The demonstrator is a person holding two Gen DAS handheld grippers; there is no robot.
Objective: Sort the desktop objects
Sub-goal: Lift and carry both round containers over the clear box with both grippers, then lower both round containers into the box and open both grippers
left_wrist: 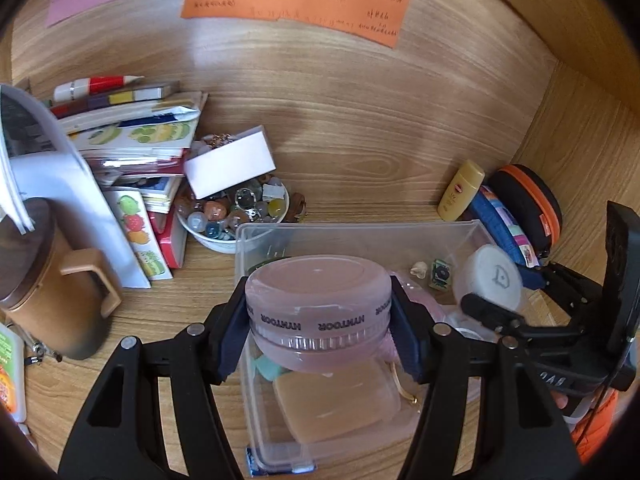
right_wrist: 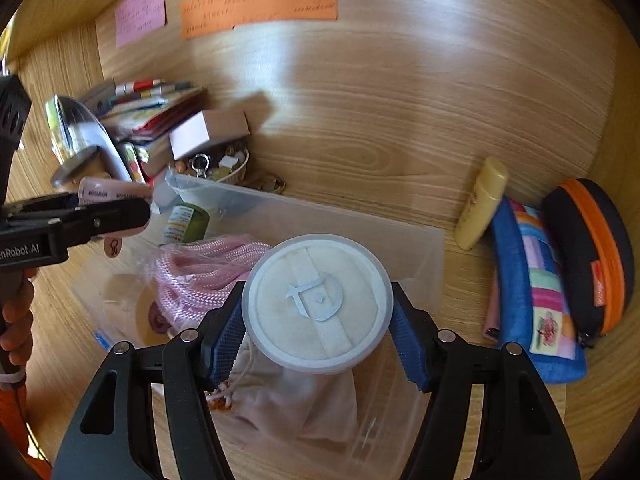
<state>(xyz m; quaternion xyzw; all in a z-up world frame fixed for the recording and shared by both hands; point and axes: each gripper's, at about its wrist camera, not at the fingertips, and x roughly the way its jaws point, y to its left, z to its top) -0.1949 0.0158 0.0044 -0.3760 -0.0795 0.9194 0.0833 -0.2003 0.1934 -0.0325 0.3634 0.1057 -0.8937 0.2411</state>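
My left gripper is shut on a pink round jar with a printed band, held over the clear plastic box. In the right wrist view my right gripper is shut on a white round puff case above the same box. The box holds pink rope, a green bottle, a cloth pouch and a peach-coloured flat case. Each gripper shows in the other's view: the right one with its white case, the left one with the pink jar.
A yellow tube, a blue patchwork pouch and a black and orange case lie right of the box. Behind it are a bowl of beads under a white box, stacked books and a brown mug.
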